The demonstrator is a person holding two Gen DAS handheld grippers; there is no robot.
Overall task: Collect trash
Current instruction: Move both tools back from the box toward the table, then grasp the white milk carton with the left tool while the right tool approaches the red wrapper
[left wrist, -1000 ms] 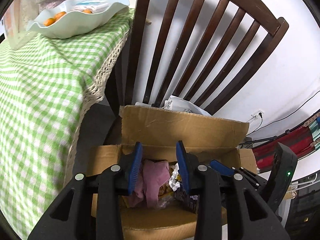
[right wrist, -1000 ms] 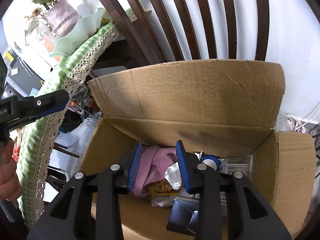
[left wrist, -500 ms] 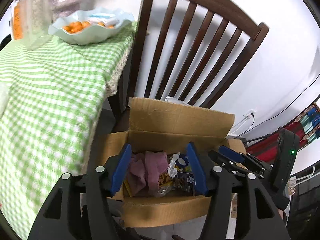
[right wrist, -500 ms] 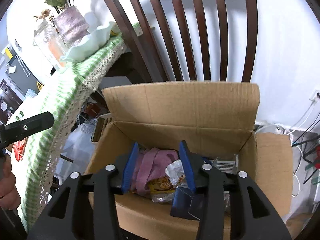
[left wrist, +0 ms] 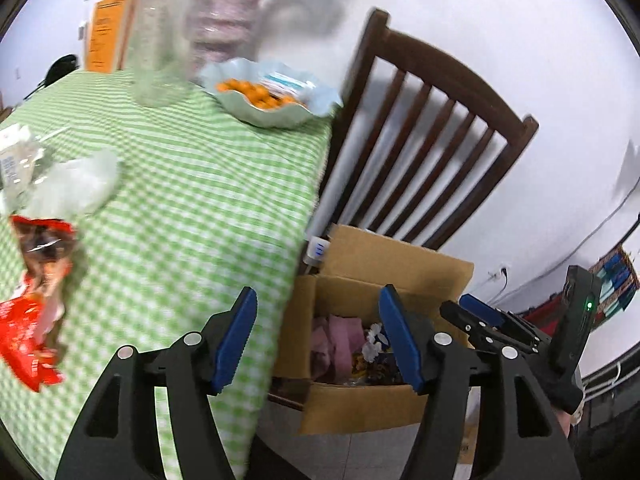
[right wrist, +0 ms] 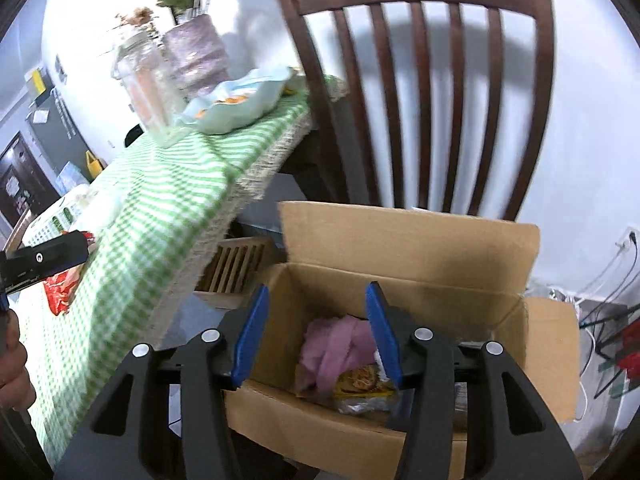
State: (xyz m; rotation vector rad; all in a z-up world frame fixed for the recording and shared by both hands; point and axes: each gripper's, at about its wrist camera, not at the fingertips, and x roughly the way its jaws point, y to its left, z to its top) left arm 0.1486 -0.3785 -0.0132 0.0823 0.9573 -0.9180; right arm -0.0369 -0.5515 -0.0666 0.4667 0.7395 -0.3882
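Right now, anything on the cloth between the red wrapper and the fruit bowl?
Yes: in the left wrist view, crumpled clear plastic sits between red wrapper and fruit bowl.

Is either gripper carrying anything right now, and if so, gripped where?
Nothing is held. The left gripper and right gripper are both empty with jaws opening; the trash seen between them lies in the cardboard box.

Blurred: crumpled red snack wrapper (left wrist: 30, 320) cut off at lower left; clear glass jar (left wrist: 160, 40) at upper left.
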